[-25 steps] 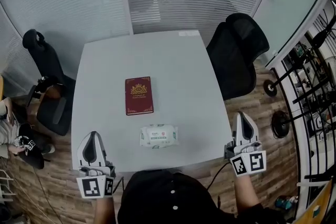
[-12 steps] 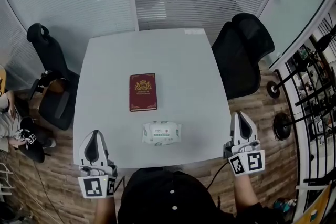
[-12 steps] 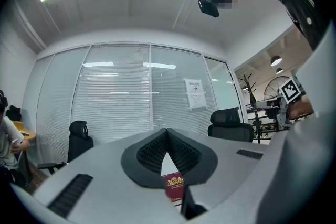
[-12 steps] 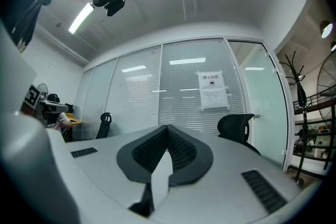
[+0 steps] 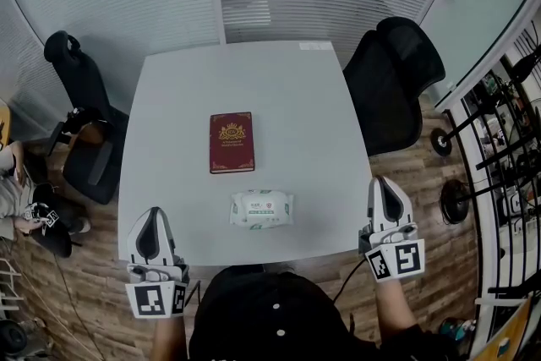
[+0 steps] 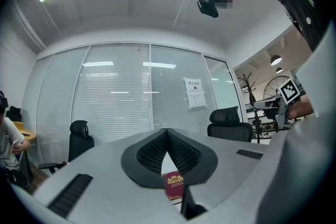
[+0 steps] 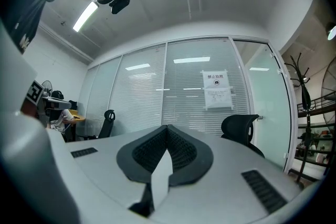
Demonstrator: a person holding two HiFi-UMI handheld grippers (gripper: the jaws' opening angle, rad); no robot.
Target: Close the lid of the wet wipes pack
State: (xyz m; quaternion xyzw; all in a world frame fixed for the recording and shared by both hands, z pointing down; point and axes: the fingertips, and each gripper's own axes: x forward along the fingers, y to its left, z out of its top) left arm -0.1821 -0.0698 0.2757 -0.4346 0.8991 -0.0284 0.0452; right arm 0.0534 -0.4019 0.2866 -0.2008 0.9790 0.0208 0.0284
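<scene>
White table (image 5: 169, 97), wet wipes pack (image 5: 262, 209) near red book (image 5: 232, 142), left tool (image 5: 152, 220) and right tool (image 5: 385, 186) pressed together

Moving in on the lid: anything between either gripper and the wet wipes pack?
Nothing visible. Only bare table separates the wet wipes pack from the left gripper and the right gripper; the red book lies beyond the pack.

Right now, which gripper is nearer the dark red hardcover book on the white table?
Left. The left gripper is at the white table's near-left corner, diagonally from the dark red hardcover book; the right gripper is at the near-right edge, farther across.
</scene>
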